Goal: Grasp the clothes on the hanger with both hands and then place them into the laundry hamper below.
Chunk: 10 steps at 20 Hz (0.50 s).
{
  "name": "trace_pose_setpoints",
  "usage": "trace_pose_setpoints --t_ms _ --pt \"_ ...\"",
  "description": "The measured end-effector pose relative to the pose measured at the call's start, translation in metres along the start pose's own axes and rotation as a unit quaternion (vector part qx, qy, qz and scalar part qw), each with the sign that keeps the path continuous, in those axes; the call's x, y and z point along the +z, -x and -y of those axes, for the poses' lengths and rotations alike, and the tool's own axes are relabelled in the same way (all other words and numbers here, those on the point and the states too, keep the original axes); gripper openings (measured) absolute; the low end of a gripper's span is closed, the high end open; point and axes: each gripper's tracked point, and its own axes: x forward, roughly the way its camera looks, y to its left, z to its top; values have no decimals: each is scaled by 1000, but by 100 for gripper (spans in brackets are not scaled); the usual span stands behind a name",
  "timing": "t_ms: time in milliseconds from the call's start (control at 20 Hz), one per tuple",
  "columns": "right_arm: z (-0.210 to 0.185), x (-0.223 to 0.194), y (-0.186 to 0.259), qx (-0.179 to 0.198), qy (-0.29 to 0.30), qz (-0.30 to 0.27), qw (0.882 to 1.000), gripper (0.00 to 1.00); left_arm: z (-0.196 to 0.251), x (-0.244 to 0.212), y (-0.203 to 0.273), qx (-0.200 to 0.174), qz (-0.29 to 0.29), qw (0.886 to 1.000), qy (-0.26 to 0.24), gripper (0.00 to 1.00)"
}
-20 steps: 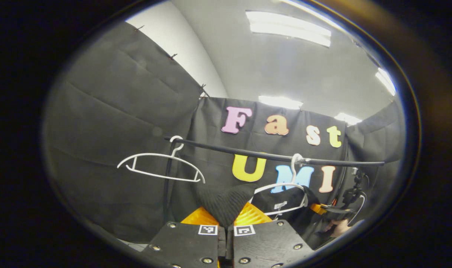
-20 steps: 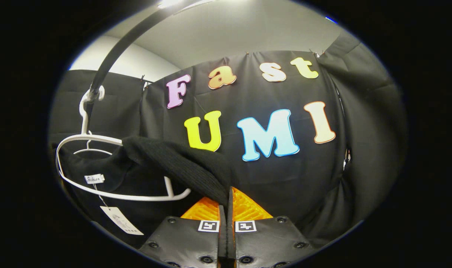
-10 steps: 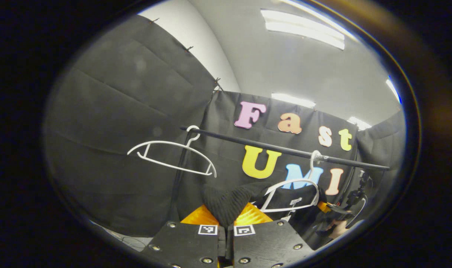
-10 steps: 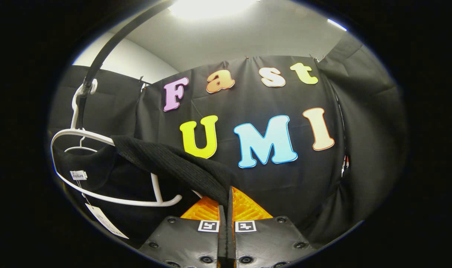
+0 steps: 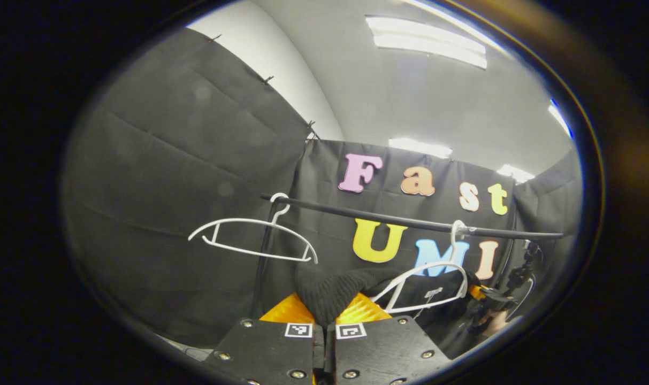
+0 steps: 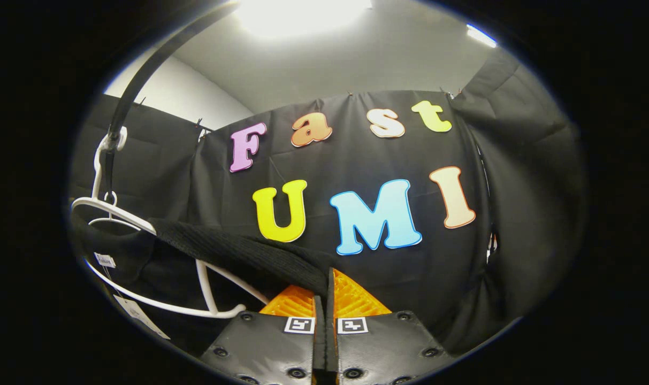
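A black knit garment (image 5: 332, 291) hangs from a white hanger (image 5: 428, 270) on the black rail (image 5: 410, 222). My left gripper (image 5: 324, 313) is shut on one bunched shoulder of it, low in the left gripper view. In the right gripper view the same garment (image 6: 238, 251) stretches from the white hanger (image 6: 158, 267) at the left down to my right gripper (image 6: 324, 297), which is shut on its other shoulder. A paper tag (image 6: 137, 318) dangles below the collar. The right gripper and the hand holding it (image 5: 490, 315) show far right in the left gripper view.
A bare white hanger (image 5: 252, 238) hangs farther left on the rail, beside the rack's upright post (image 5: 260, 267). Black cloth walls close in the booth on all sides. Ceiling lights (image 5: 426, 40) glare overhead.
The garment's shoulder has been drawn lower and farther off the hanger's arm on the right side. The hanger has swung and tilted. Both grippers stay shut on the knit.
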Motion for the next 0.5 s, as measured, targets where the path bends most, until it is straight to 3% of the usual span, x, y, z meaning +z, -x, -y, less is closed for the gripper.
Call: trace_pose_setpoints --t_ms 300,400,500 --pt "10 -10 -2 -13 -9 2 1000 0 -7 -9 0 -7 -3 1000 20 1" --pt "13 -19 -5 -16 -14 -10 1000 5 -16 -24 -4 0 -19 999 33 1" --pt "13 -26 -4 -16 -16 -18 1000 0 -21 -36 -2 6 -31 998 52 1"
